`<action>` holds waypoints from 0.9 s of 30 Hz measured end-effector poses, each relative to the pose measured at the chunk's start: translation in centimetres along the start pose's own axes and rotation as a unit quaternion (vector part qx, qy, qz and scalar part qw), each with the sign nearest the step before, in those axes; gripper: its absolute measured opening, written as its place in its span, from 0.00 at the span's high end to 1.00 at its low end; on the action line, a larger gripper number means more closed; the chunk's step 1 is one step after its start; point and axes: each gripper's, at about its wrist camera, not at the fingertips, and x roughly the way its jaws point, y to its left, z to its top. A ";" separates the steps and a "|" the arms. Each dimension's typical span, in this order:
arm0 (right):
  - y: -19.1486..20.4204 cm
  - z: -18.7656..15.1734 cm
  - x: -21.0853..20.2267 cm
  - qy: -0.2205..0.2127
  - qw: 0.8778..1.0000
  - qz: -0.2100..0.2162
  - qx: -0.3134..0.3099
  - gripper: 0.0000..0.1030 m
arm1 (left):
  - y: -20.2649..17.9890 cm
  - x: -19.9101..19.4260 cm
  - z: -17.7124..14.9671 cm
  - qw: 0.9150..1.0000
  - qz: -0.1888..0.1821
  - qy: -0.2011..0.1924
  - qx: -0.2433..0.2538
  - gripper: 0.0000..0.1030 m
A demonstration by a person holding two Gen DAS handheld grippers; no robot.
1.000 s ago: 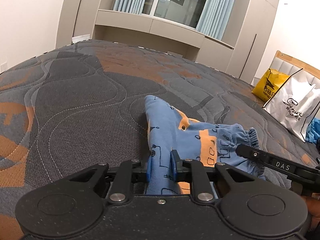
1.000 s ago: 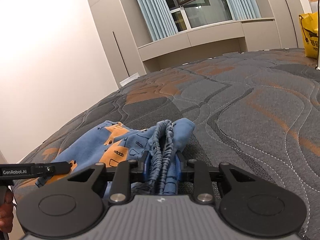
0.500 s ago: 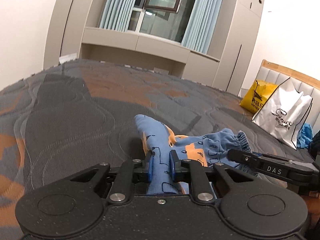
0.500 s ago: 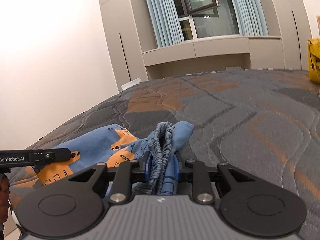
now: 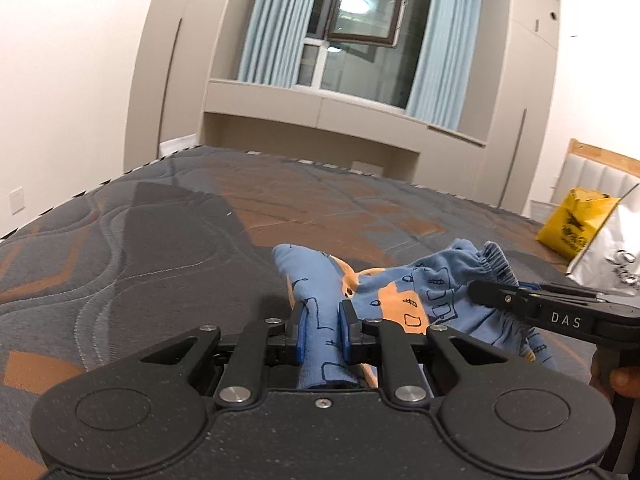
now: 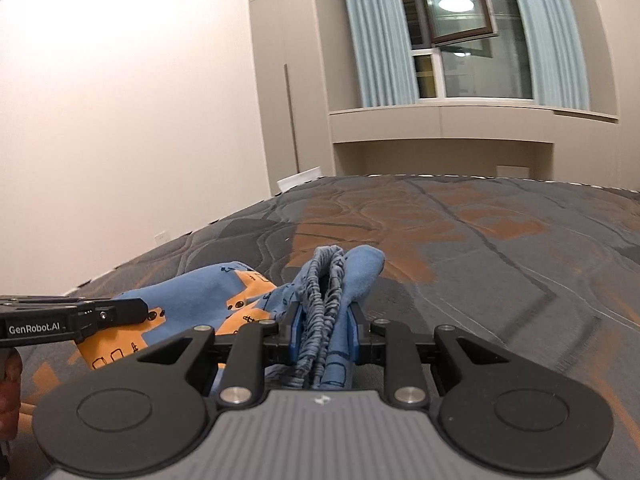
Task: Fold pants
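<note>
While my left gripper (image 5: 322, 330) pinches a leg of the blue pants (image 5: 404, 296) at lower centre, my right gripper (image 6: 326, 334) clamps their bunched elastic waistband (image 6: 324, 304) above the quilted mattress (image 6: 500, 264).

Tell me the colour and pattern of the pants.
The pants are blue with orange patches and dark line doodles, clearest in the left wrist view.
</note>
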 end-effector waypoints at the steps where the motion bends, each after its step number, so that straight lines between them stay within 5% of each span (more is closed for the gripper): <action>1: 0.3 -0.1 0.9 0.004 1.000 0.001 -0.003 0.75 | 0.5 0.5 -0.1 1.000 0.004 0.005 -0.002 0.83; 7: 0.3 -1.8 4.7 0.039 0.999 0.005 0.000 0.75 | 2.4 2.3 -1.5 0.999 0.009 0.038 -0.017 0.83; 19: -0.2 -2.8 5.7 0.059 0.998 -0.011 0.008 0.69 | 2.7 2.3 -2.4 0.998 0.024 0.051 -0.019 0.78; 24: -0.2 -3.3 5.6 0.061 0.998 -0.023 0.003 0.54 | 2.4 2.0 -2.4 0.998 0.030 0.054 -0.019 0.69; 27: -0.3 -3.4 4.7 0.055 0.998 -0.029 0.003 0.34 | 2.1 1.4 -2.3 0.998 0.035 0.050 -0.016 0.51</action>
